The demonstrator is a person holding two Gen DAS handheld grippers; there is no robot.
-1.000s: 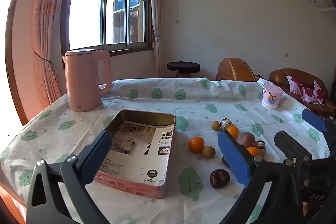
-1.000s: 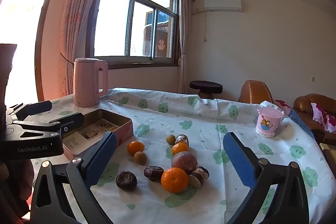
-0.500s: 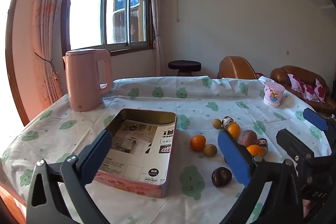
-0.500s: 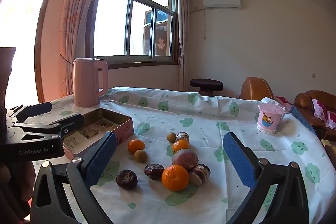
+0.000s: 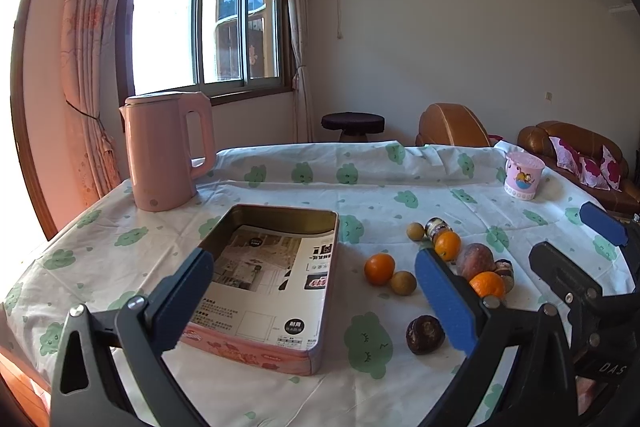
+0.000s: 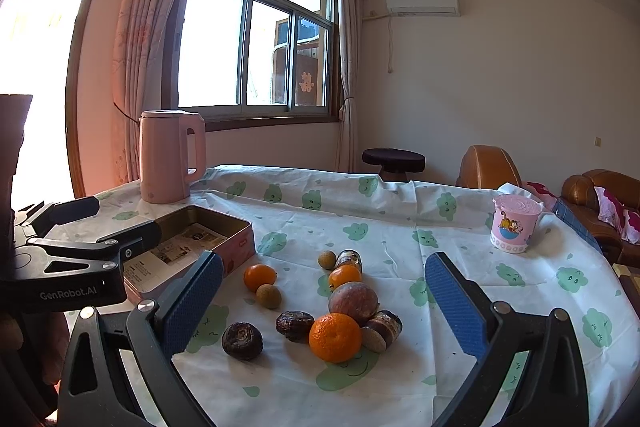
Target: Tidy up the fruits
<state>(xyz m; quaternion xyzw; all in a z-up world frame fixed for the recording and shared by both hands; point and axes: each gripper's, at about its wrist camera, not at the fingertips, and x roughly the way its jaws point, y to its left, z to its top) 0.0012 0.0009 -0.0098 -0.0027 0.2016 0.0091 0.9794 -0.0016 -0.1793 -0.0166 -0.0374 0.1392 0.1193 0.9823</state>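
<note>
Both hand-held grippers, left (image 5: 312,291) and right (image 6: 320,299), gape wide, holding nothing above fruits (image 6: 335,337).

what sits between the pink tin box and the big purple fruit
In the right wrist view, a small orange and a round brown longan lie between the pink rectangular tin box and the large purple fruit.

In the left wrist view, the left gripper's blue finger (image 5: 444,301) partly hides the nearest orange (image 5: 488,285).

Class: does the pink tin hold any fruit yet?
No. The pink tin holds only printed paper; every fruit lies on the tablecloth beside it.
</note>
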